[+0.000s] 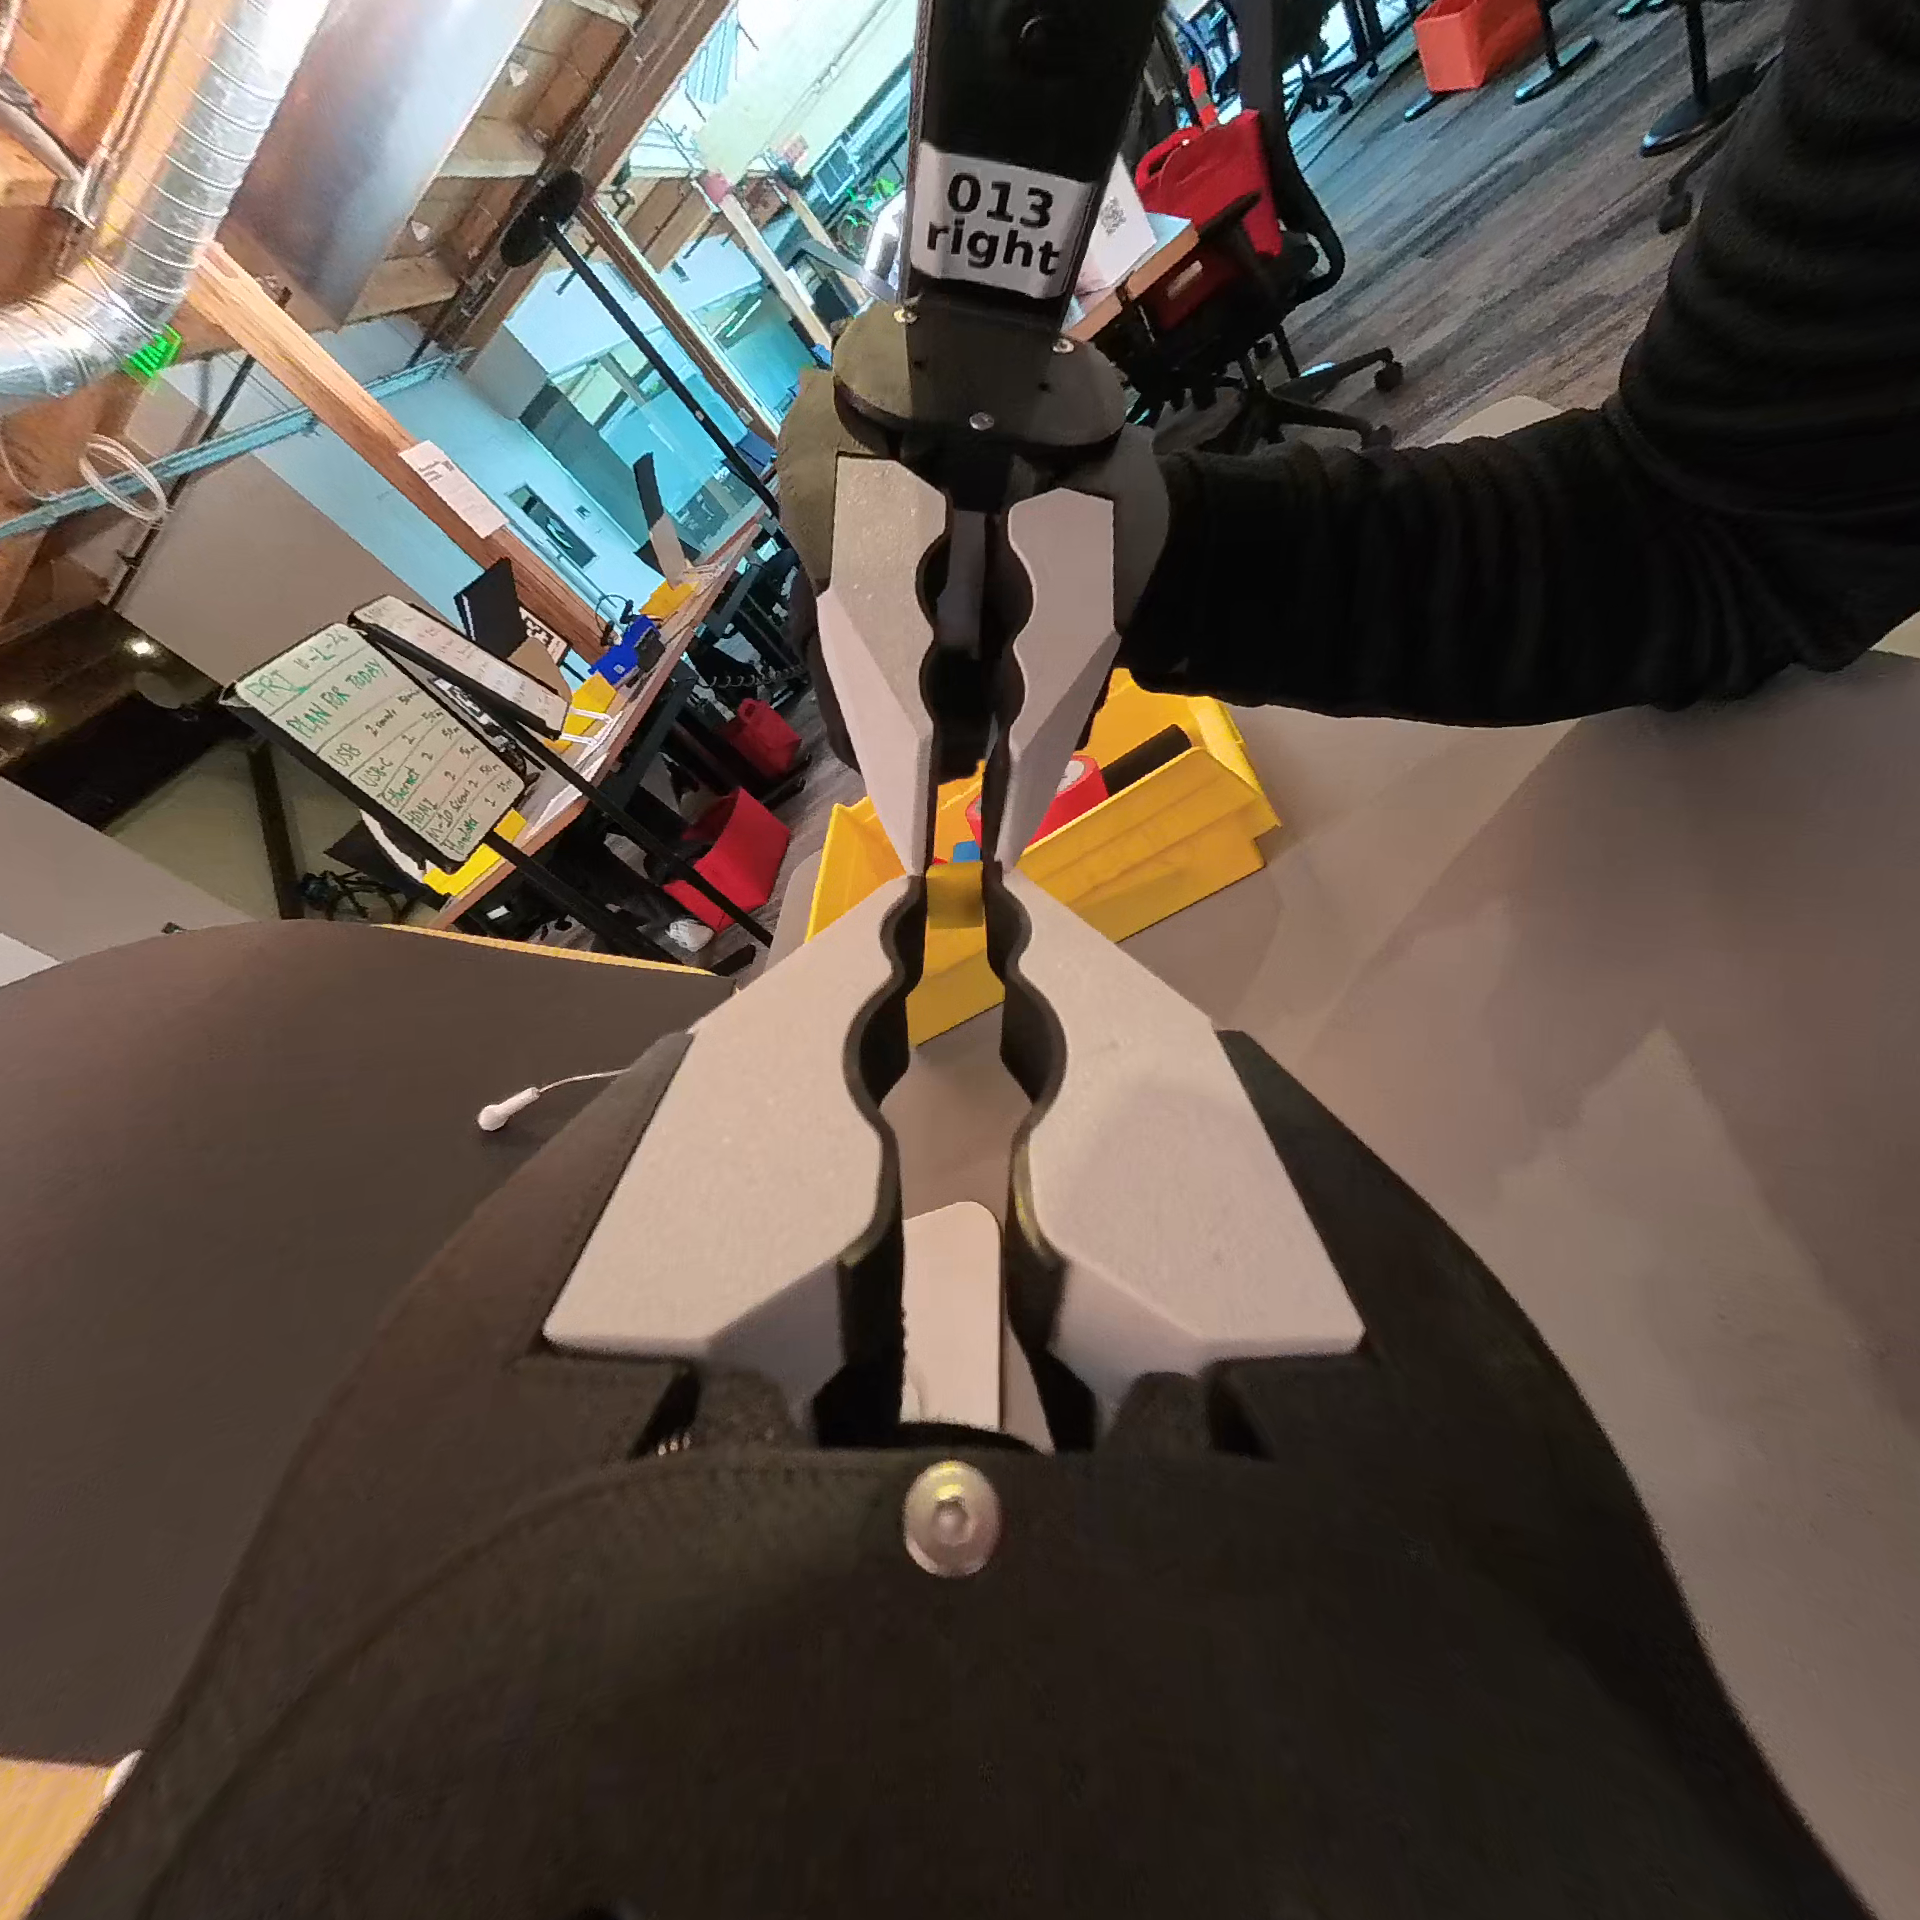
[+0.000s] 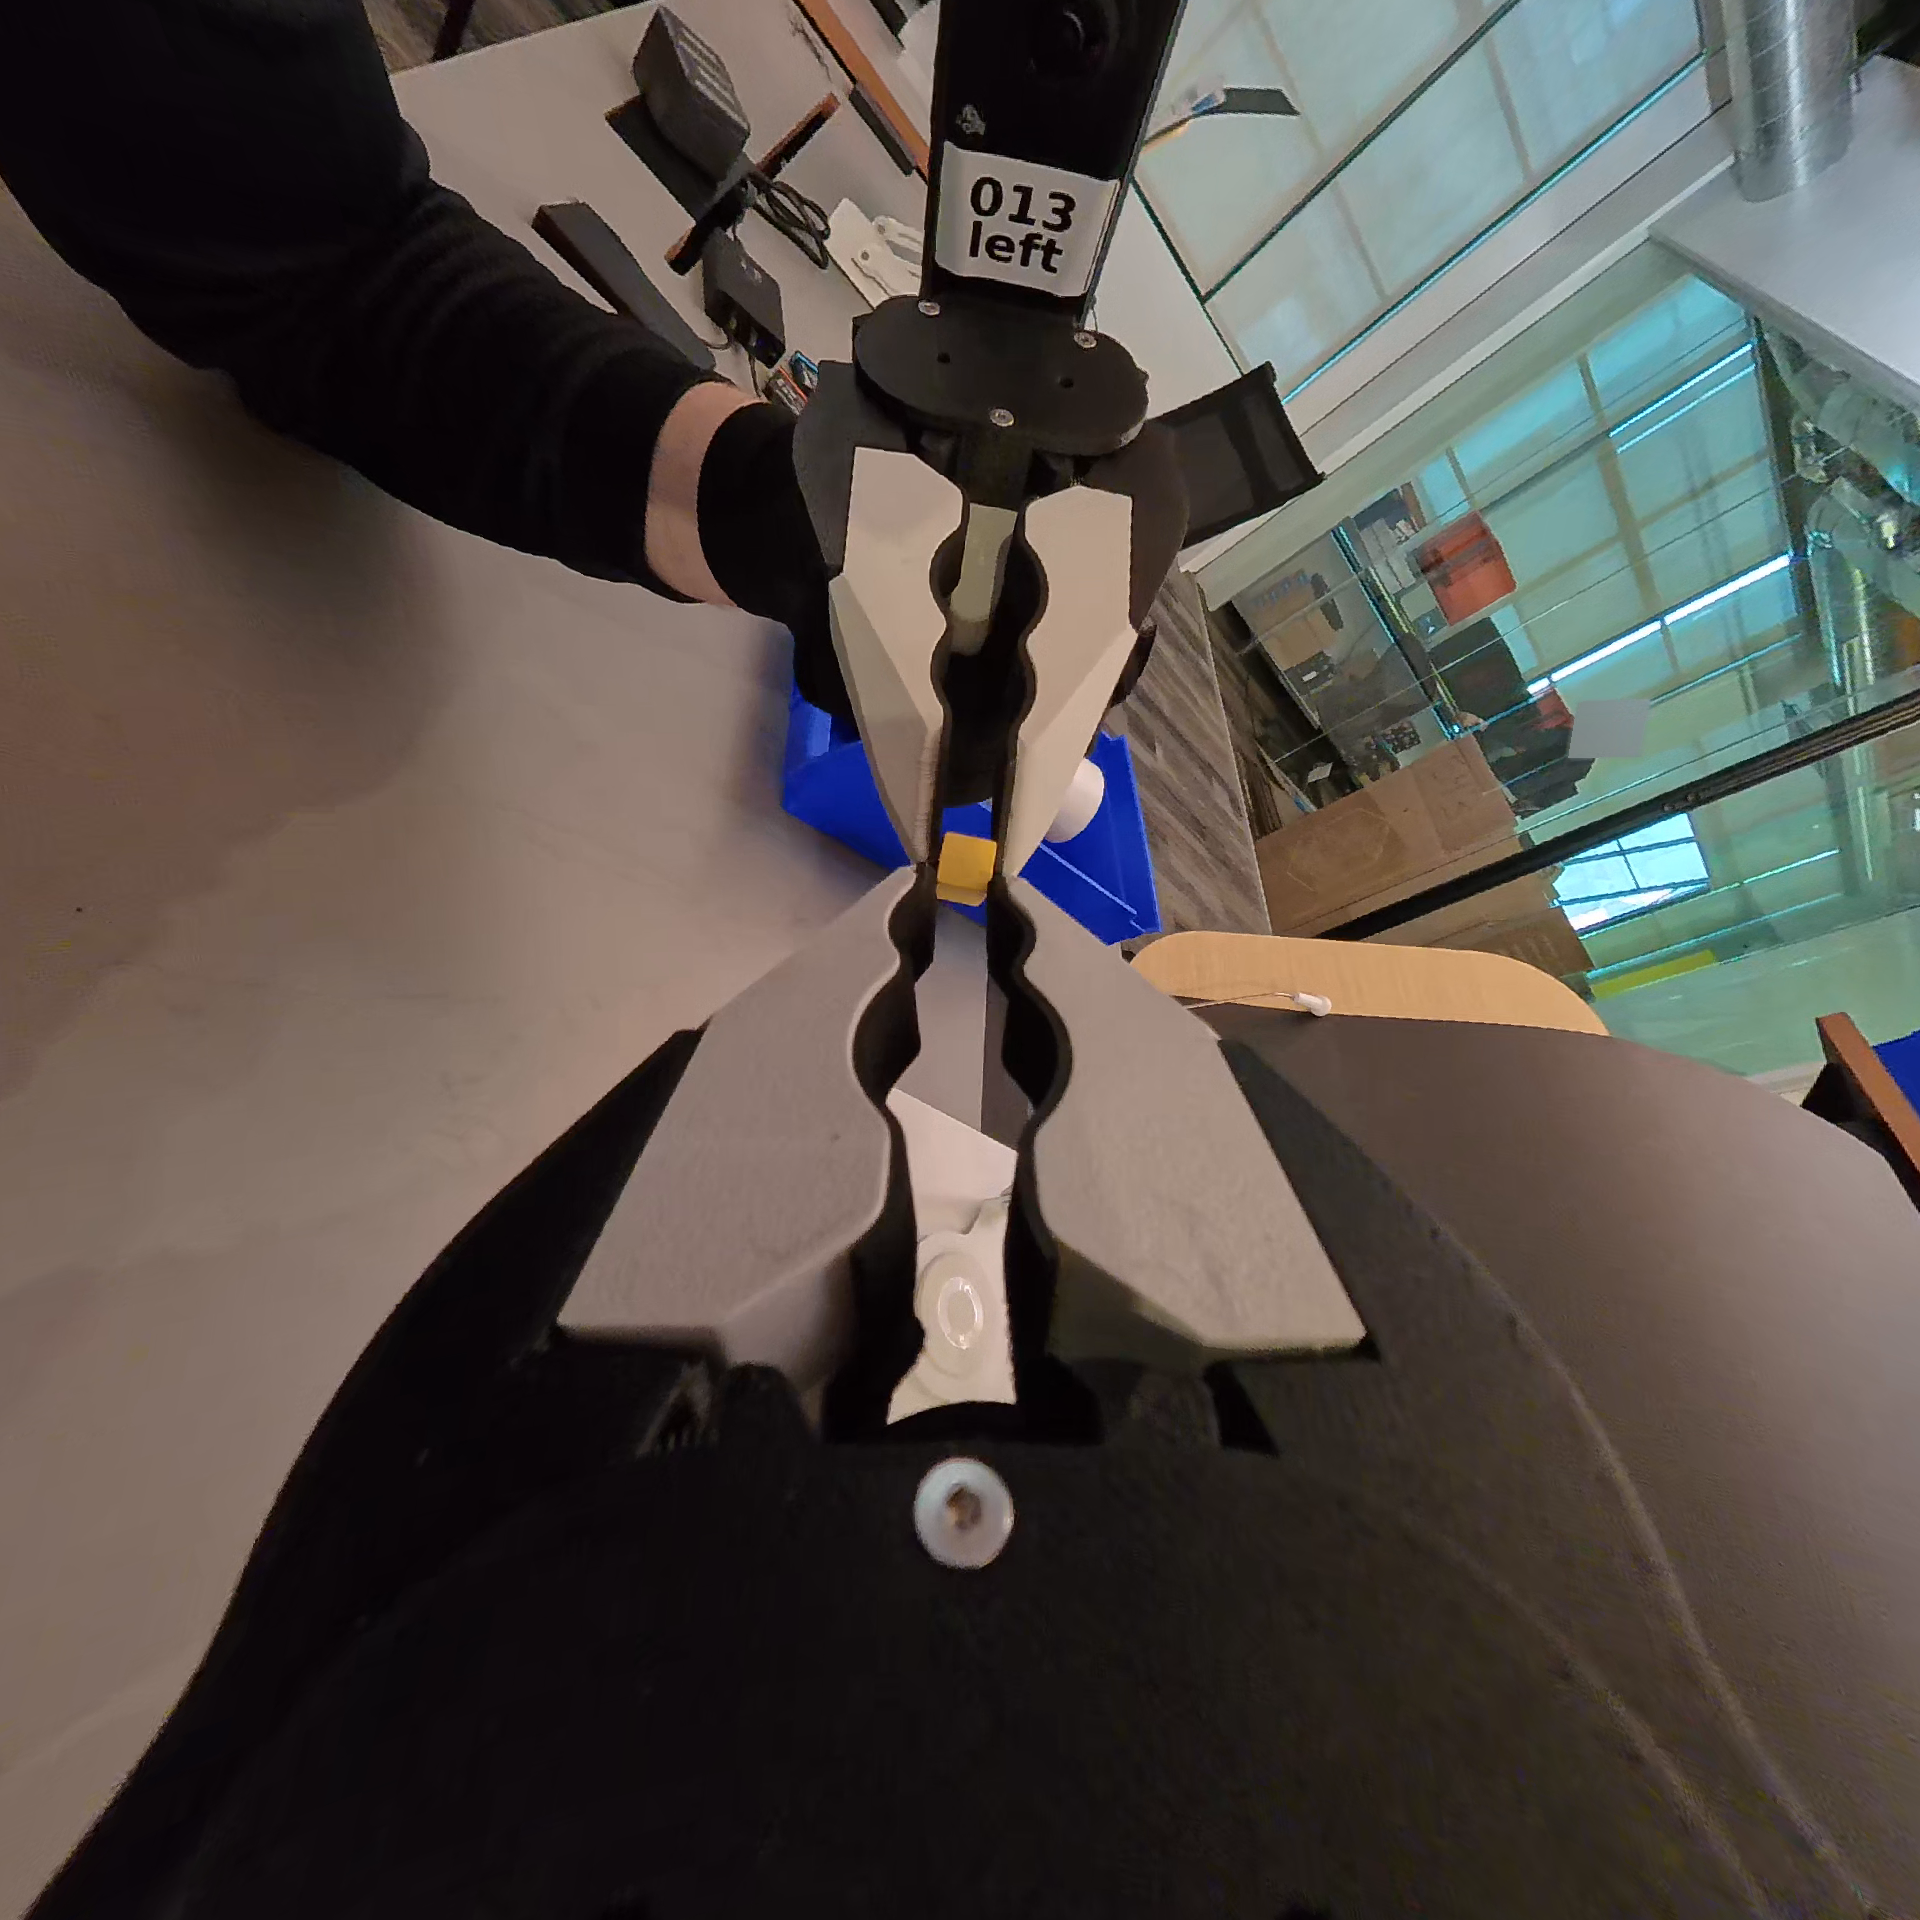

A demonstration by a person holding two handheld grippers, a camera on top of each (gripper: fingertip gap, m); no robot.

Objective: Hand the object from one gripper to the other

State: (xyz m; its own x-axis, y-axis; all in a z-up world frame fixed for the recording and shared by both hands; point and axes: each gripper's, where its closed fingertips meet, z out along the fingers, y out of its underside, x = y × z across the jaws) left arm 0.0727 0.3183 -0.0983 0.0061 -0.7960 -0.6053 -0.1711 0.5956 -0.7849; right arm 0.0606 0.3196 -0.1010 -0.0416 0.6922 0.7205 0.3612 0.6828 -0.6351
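A small yellow block point(image 2: 966, 864) sits between the tips of both grippers, which meet tip to tip above the grey table. In the right wrist view my right gripper point(image 2: 958, 891) comes from below and my left gripper point(image 2: 964, 844) from above. Both sets of jaws stand narrowed to the block's width and touch its sides. In the left wrist view the block point(image 1: 954, 902) shows as a yellow patch between the tips of my left gripper point(image 1: 962, 891), with my right gripper point(image 1: 958, 860) facing it. I cannot tell which of the two bears the weight.
A yellow bin point(image 1: 1153, 842) with red and black items lies behind the grippers in the left wrist view. A blue bin point(image 2: 1091, 883) with a white object lies behind them in the right wrist view. Black-sleeved arms point(image 1: 1455, 582) hold the grippers. A white cable end point(image 1: 497, 1117) lies on a dark surface. Less than 4 cm separates the two grippers' tips.
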